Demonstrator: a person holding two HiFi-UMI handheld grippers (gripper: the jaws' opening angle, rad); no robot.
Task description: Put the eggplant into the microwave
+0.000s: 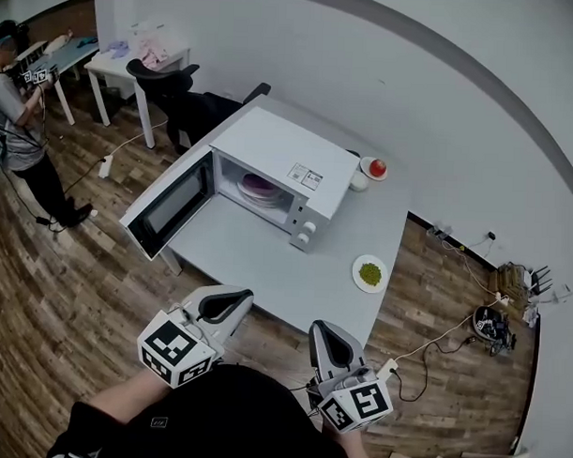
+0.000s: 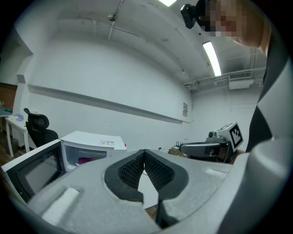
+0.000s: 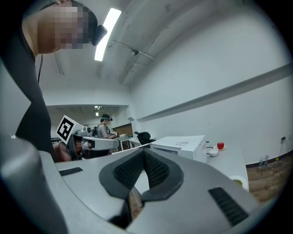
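A purple eggplant (image 1: 260, 186) lies on a white plate inside the white microwave (image 1: 282, 146), whose door (image 1: 168, 206) hangs open to the left. The left gripper view shows it as a purple patch (image 2: 85, 160) in the cavity. My left gripper (image 1: 239, 297) is held in front of the grey table (image 1: 257, 260), its jaws shut with nothing between them (image 2: 144, 151). My right gripper (image 1: 319, 330) hangs beside it near the table's front edge. It is also shut and holds nothing (image 3: 144, 151). Both point roughly level toward the microwave.
A small plate of green food (image 1: 370, 273) sits at the table's front right. Behind the microwave are a plate with a red fruit (image 1: 376, 167) and a white cup (image 1: 359, 181). A black office chair (image 1: 166, 78) stands beyond the table. A person (image 1: 18, 120) stands far left. Cables (image 1: 452, 337) lie on the floor at right.
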